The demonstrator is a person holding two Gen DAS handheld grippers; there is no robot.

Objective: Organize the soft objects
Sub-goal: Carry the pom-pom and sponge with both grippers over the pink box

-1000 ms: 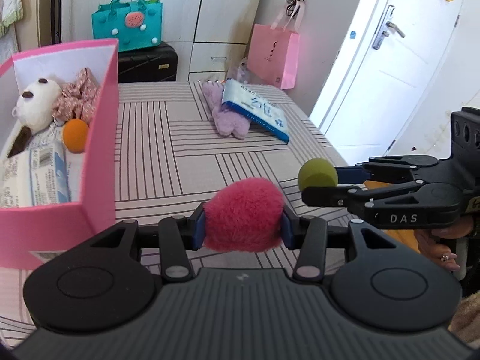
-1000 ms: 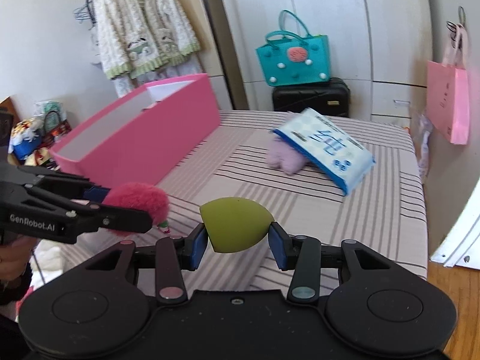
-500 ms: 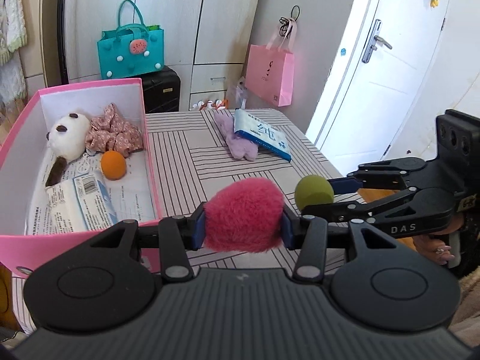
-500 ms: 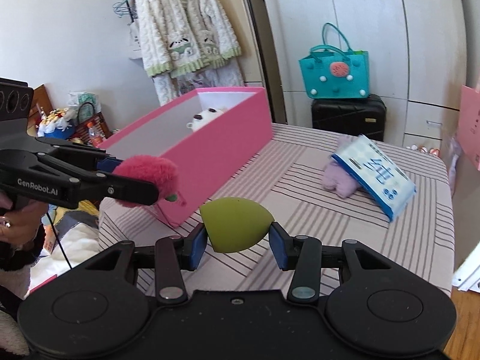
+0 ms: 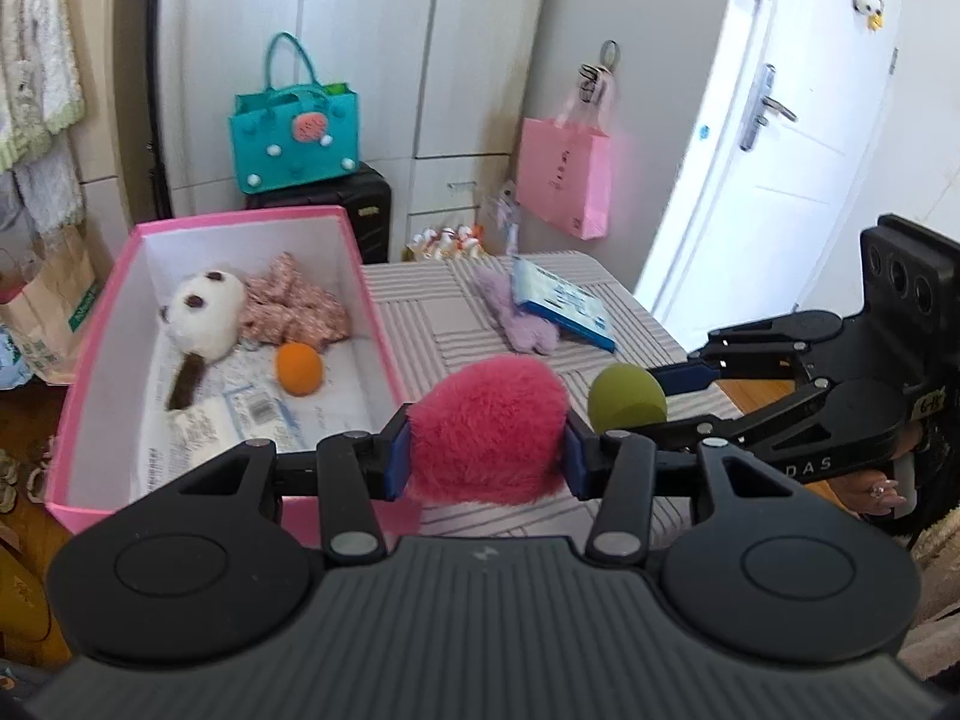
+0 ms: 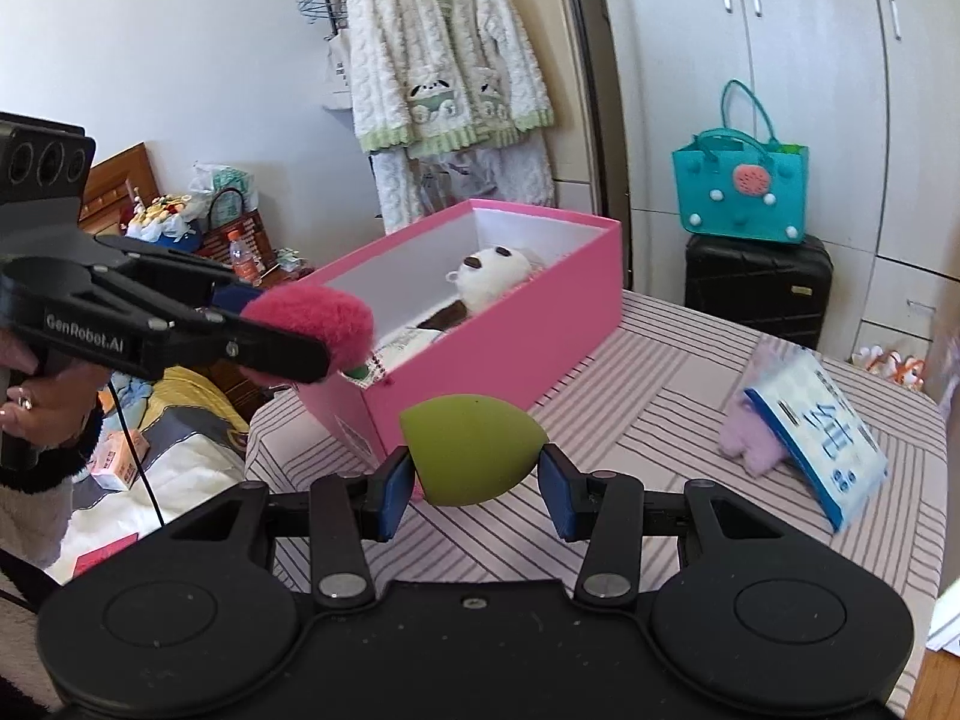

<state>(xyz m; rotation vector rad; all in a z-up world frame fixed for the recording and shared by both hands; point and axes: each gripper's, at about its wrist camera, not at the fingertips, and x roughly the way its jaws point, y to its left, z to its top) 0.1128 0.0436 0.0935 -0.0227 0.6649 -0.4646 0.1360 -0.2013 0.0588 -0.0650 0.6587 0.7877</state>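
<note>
Pink and fluffy, a pompom (image 5: 487, 429) is sitting pinched between the pads of my left claw (image 5: 486, 450), which is closing partway on it. I am holding an olive-green teardrop sponge (image 6: 471, 450) the same way in my right claw (image 6: 474, 492), its pointed end aiming right. Both are hanging in the air above the near edge of the striped worktop (image 6: 660, 408). The open pink box (image 5: 384, 324) is lying ahead and to the left of both claws, its long axis running away from me; my left claw is the nearer one. Inside it are a panda plush (image 5: 204, 315), floral fabric, an orange ball (image 5: 298, 369) and tissue packs. Farther along the worktop, a lilac plush (image 5: 522, 324) is lying under a blue tissue pack (image 5: 564, 306). The room has white wardrobes and a white door.
</note>
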